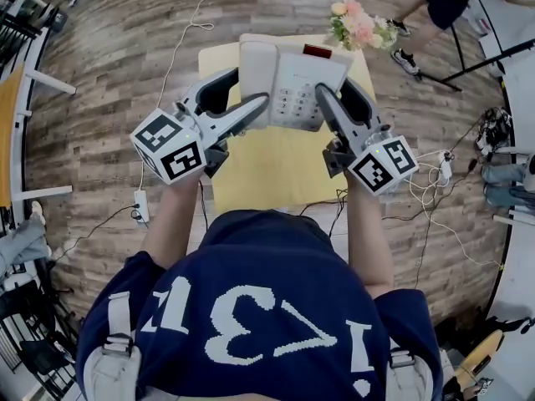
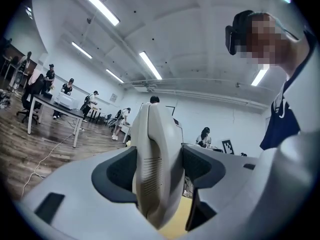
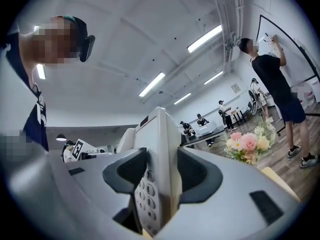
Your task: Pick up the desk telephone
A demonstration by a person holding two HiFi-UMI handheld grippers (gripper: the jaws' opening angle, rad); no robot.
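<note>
The white desk telephone [image 1: 292,78] hangs in the air above the yellow table [image 1: 267,170], gripped from both sides. My left gripper [image 1: 247,90] is shut on its left edge, beside the handset. In the left gripper view the telephone's pale side [image 2: 152,169] stands on edge, pressed between the two dark pads [image 2: 117,174]. My right gripper [image 1: 336,90] is shut on the right edge near the keypad. In the right gripper view the keypad face [image 3: 147,194] sits clamped between the pads [image 3: 192,176]. A red display strip [image 1: 318,52] shows at the telephone's far end.
A bunch of pink and white flowers [image 1: 361,25] stands at the table's far right corner. Cables and a power strip [image 1: 140,205] lie on the wooden floor to the left and right. Another person [image 1: 435,7] stands at the upper right.
</note>
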